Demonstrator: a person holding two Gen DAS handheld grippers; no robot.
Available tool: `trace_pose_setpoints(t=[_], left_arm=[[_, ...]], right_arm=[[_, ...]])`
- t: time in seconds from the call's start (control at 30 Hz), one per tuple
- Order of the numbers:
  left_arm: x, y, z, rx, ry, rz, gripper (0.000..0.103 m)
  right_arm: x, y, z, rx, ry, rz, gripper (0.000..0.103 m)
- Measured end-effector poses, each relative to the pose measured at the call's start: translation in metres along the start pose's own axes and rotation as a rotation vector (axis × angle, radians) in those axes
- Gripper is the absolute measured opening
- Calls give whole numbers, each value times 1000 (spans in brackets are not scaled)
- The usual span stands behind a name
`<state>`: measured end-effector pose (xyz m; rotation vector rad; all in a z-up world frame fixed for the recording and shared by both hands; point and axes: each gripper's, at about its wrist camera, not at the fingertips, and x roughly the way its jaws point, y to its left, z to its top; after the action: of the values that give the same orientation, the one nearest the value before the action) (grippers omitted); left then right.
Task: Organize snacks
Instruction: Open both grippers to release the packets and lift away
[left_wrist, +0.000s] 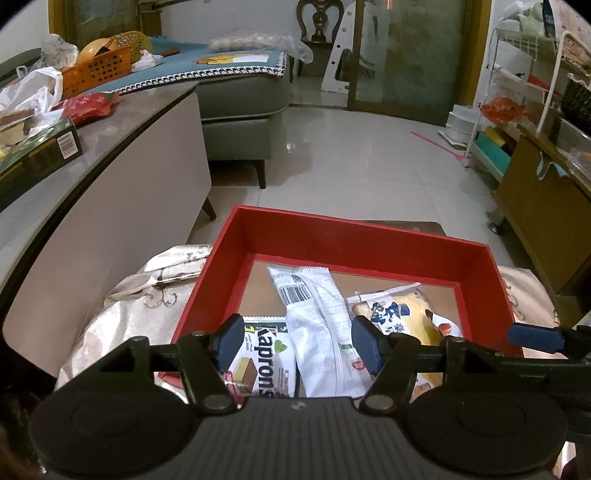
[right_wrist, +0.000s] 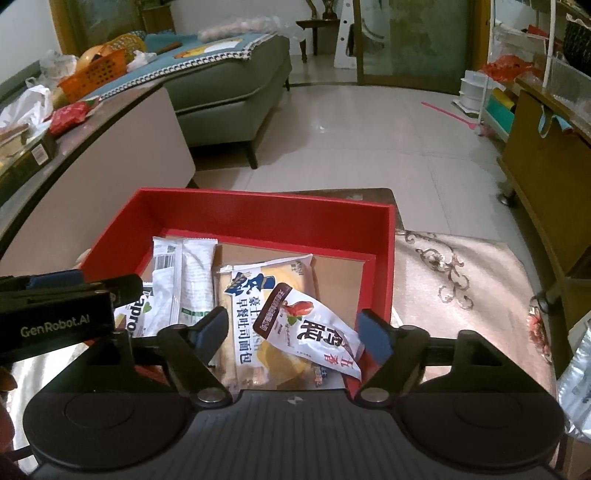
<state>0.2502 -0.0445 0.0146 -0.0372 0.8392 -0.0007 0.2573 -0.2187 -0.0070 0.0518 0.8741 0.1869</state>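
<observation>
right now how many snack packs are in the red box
4: Kaprons wafer at near left, white bar beside it, toast bread pack in the middle, small red-and-white pouch lying on it. More may hide under the grippers.

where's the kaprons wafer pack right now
The Kaprons wafer pack lies in the red box, in its near-left corner in the left wrist view, beside the long white packet and just past the left gripper.

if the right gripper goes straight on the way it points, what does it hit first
Probably the small white snack pouch with the red print, lying between the open jaws of the right gripper on top of the yellow bread pack in the red box. Depth is unclear, so its height above the pouch can't be judged.
</observation>
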Motion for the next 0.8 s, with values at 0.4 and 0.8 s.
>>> trace_pose_setpoints(t=[0.4, 0.8], left_arm=[[-39, 6, -10, 4, -45, -14, 58], [-104, 22, -35, 7, -138, -53, 63]], right_arm=[[-57, 1, 0, 41, -129, -8, 102], [-175, 10, -23, 7, -509, -97, 103]])
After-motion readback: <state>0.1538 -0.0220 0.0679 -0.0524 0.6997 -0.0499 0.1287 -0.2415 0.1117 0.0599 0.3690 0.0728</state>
